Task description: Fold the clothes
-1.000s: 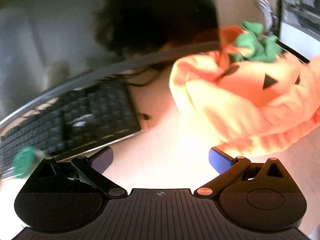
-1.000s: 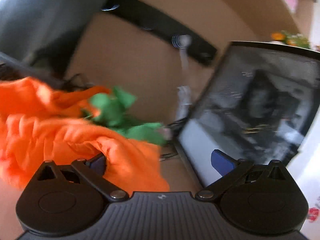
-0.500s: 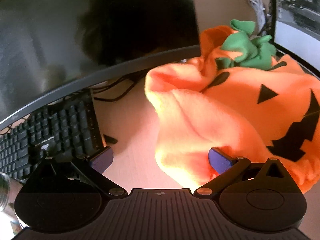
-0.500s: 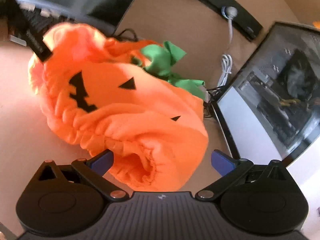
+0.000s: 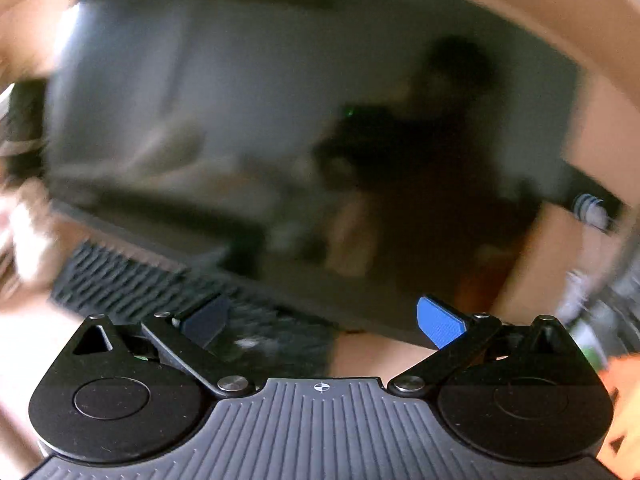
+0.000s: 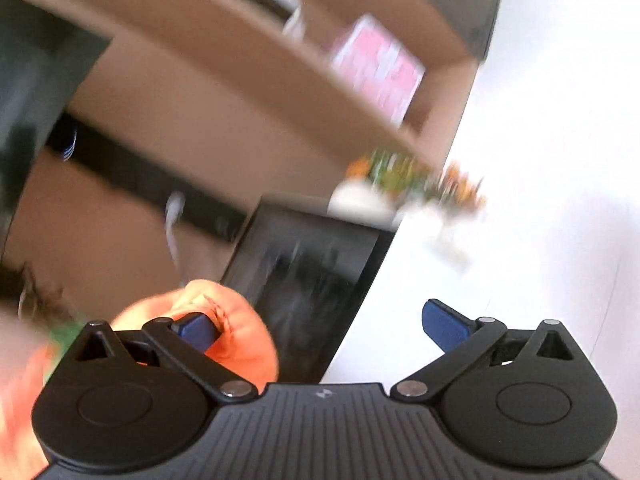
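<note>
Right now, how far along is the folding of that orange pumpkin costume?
Nothing looks folded yet: the orange fleece pumpkin costume lies bunched beside the right gripper. Nothing is in hand; both it and the left gripper are open, the left facing a dark monitor. All the folding remains.

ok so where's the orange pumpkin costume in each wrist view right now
Left wrist view: only a sliver of the orange fleece pumpkin costume at the far right edge, beside the left claw, which is open and empty.
Right wrist view: lower left, bunched around the left finger of the open right claw, costume at.
Shared landmark: the black bar on the tan wall.
</note>
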`<control>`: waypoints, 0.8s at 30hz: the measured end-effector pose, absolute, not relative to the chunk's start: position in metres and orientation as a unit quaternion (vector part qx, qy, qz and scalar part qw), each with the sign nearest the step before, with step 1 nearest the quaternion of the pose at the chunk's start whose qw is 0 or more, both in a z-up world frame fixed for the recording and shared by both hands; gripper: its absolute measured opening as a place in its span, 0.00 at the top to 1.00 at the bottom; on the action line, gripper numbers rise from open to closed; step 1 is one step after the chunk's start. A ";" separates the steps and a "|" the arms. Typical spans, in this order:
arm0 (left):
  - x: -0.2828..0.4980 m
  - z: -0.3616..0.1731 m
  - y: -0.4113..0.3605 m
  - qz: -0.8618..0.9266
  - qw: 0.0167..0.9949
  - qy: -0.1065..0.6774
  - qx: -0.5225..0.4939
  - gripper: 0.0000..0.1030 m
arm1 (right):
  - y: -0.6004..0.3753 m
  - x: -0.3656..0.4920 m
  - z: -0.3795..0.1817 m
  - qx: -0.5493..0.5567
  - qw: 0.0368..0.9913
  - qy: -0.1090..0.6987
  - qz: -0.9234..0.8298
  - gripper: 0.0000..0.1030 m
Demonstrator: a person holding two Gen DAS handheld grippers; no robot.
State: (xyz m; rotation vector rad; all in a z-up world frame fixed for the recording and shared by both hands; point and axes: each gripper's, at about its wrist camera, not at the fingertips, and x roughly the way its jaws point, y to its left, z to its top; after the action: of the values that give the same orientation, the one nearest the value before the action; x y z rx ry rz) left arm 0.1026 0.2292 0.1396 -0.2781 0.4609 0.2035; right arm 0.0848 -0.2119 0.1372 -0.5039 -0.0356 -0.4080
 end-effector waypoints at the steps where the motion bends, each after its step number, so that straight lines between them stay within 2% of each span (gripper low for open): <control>1: 0.099 0.141 0.212 0.066 0.964 0.226 -0.122 0.00 | -0.208 0.084 0.140 -0.263 0.944 -0.032 -0.197 0.00; 5: 0.079 0.127 0.130 -0.094 0.963 0.243 -0.066 0.00 | -0.196 0.090 0.140 -0.331 0.925 -0.063 -0.175 0.00; 11: 0.044 0.098 0.047 -0.282 0.915 0.283 -0.056 0.00 | -0.191 0.094 0.153 -0.383 0.909 -0.091 -0.136 0.00; 17: 0.029 0.106 -0.001 -0.293 0.917 0.266 -0.049 0.00 | -0.180 0.083 0.186 -0.392 0.906 -0.131 -0.091 0.00; 24: 0.025 0.109 -0.057 -0.276 0.928 0.248 -0.018 0.00 | -0.167 0.074 0.194 -0.381 0.910 -0.157 -0.039 0.00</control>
State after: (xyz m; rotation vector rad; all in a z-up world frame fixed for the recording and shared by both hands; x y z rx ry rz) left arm 0.0249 -0.0574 0.1085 -0.0362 0.5084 -0.5655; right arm 0.0745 -0.1670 0.1938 -0.7850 -0.3235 -0.0812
